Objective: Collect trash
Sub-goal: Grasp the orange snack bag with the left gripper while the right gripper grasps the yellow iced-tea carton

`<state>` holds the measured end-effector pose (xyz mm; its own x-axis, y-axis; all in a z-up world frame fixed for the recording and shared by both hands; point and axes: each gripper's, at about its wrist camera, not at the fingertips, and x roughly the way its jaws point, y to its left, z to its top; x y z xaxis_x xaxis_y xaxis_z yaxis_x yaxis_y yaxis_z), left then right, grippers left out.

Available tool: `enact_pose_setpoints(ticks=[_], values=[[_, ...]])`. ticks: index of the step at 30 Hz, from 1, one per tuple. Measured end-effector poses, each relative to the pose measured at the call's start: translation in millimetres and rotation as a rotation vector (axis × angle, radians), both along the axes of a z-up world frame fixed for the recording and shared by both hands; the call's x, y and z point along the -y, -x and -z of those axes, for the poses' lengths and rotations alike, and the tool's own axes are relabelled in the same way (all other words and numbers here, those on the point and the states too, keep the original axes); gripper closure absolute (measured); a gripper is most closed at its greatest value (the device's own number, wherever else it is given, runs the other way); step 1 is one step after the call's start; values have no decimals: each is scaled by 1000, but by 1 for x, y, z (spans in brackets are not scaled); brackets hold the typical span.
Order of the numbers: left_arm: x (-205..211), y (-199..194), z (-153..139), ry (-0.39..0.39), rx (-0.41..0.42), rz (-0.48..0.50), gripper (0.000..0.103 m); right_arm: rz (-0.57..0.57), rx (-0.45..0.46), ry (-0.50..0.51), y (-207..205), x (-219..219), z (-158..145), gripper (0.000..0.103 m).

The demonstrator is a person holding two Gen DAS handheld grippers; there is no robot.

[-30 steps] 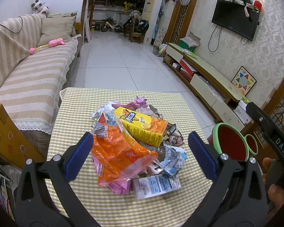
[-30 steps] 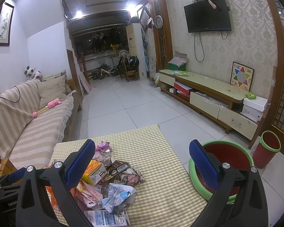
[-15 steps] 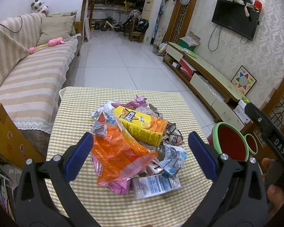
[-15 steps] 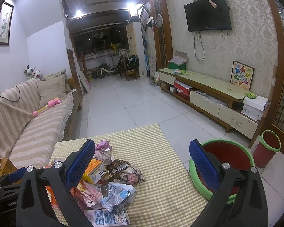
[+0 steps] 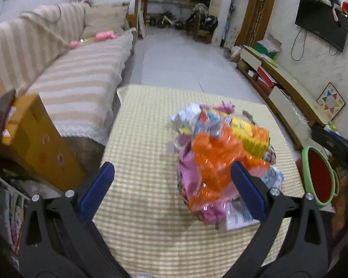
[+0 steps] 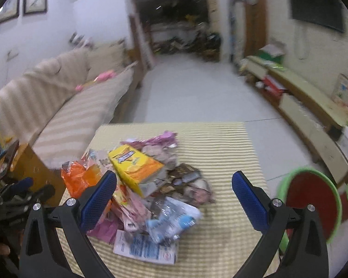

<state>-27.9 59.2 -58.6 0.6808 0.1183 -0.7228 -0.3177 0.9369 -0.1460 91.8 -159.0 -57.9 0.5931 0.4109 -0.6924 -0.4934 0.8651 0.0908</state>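
Nearest, my left gripper (image 5: 172, 190) and right gripper (image 6: 174, 199) both hang with fingers spread, empty. Beyond them, trash pile (image 6: 146, 190) heaps on the checked table (image 6: 220, 143); red-green bin (image 6: 310, 201) stands off its right edge.

This is a living room in a home: a long striped cloth sofa (image 5: 81, 76), a flat black wall television (image 5: 321, 31), and a low wooden cabinet (image 5: 287, 92).

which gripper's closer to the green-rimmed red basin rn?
Right. The right gripper hangs over the table's right half, the green-rimmed red basin just beyond its right finger. The left gripper sits further left, the trash pile between it and the basin.
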Motion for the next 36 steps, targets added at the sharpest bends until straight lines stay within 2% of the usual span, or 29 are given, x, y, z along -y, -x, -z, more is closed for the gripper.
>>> enact_pose_setpoints(ticks=[7,9,11,13,15,18,20,26,32,36], values=[[5,-12,2,58,-19,60,5,-249,-123,227,-53,-72,34,11],[6,-23,4,104,-15,75,5,-298,-166,275,-59,-84,46,11],[4,-35,7,136,-23,84,5,-314,-210,304,-63,-87,58,11],[-1,-49,10,176,-31,90,6,-317,-241,318,-66,-87,67,18],[-4,-57,15,208,-37,95,10,-324,-283,291,-66,-81,75,32],[-8,-68,23,256,-57,104,26,-317,-309,260,-62,-71,79,33],[-11,-70,27,279,-56,115,49,-311,-303,238,-57,-64,76,33],[-13,-60,22,299,-24,108,54,-256,-277,107,-43,-35,48,34],[-13,-44,1,281,35,113,55,-192,-217,-13,-22,-10,13,34],[-7,-40,-13,270,65,131,55,-129,-184,-69,-12,11,1,34]])
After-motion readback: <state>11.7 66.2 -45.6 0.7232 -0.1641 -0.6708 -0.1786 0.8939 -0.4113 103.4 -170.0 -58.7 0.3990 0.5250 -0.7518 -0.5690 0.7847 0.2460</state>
